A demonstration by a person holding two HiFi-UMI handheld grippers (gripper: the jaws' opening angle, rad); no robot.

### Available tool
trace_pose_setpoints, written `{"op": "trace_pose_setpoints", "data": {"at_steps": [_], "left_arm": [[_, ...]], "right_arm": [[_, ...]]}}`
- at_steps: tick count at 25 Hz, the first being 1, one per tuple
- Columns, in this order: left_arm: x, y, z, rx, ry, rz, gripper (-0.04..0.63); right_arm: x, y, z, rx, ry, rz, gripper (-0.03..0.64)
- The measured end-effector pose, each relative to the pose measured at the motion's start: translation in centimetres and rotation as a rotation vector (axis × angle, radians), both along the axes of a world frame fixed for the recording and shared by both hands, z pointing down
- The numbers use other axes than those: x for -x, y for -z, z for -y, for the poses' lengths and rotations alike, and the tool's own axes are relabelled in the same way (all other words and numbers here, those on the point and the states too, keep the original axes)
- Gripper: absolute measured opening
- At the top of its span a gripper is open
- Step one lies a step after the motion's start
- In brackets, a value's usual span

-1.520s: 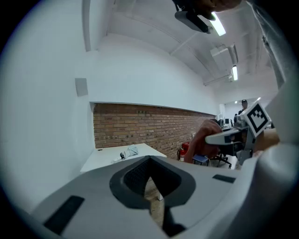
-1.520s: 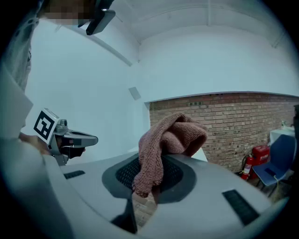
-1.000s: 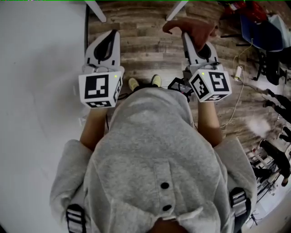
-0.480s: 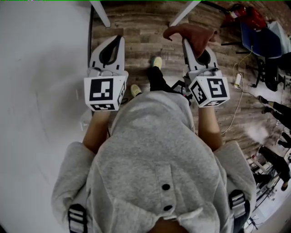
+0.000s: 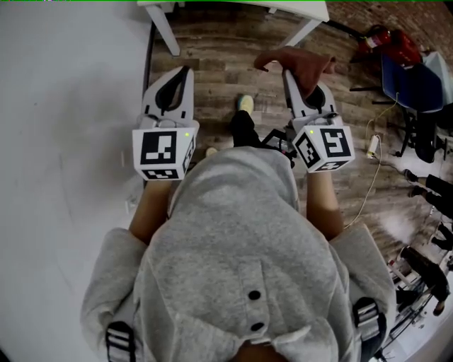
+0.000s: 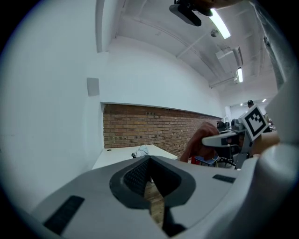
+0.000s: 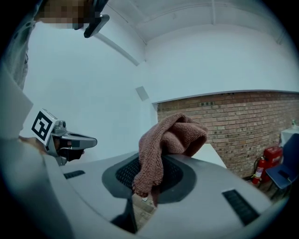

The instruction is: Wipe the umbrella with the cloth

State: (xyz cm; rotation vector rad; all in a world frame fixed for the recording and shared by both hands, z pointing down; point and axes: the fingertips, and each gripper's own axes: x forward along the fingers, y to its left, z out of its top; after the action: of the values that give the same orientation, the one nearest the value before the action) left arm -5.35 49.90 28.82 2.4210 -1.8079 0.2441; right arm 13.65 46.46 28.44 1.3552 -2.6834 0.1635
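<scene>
A reddish-brown cloth hangs bunched from the tips of my right gripper, whose jaws are shut on it. The right gripper view shows the cloth draped over the jaws of the right gripper. My left gripper is held level beside it, shut with nothing in it. Its jaws meet in the left gripper view. A white table stands ahead by a brick wall. A small pale object lies on it, too small to identify.
A white wall runs along the left of the wood floor. The table's edge and legs show at the top. To the right are a red extinguisher, a blue chair and a cable with a power strip.
Both grippers have moved forward over the floor toward the white table, whose top has come into view. The person has stepped forward. The cloth stays in the right jaws.
</scene>
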Motion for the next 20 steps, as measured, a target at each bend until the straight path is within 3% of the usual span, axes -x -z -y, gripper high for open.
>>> {"op": "trace_pose_setpoints", "data": {"at_steps": [20], "left_arm": [[-6.7, -2.2, 25.3, 0.077, -0.088, 0.044, 0.015]], "right_arm": [[-6.2, -2.9, 24.3, 0.093, -0.058, -0.01, 0.078]]}}
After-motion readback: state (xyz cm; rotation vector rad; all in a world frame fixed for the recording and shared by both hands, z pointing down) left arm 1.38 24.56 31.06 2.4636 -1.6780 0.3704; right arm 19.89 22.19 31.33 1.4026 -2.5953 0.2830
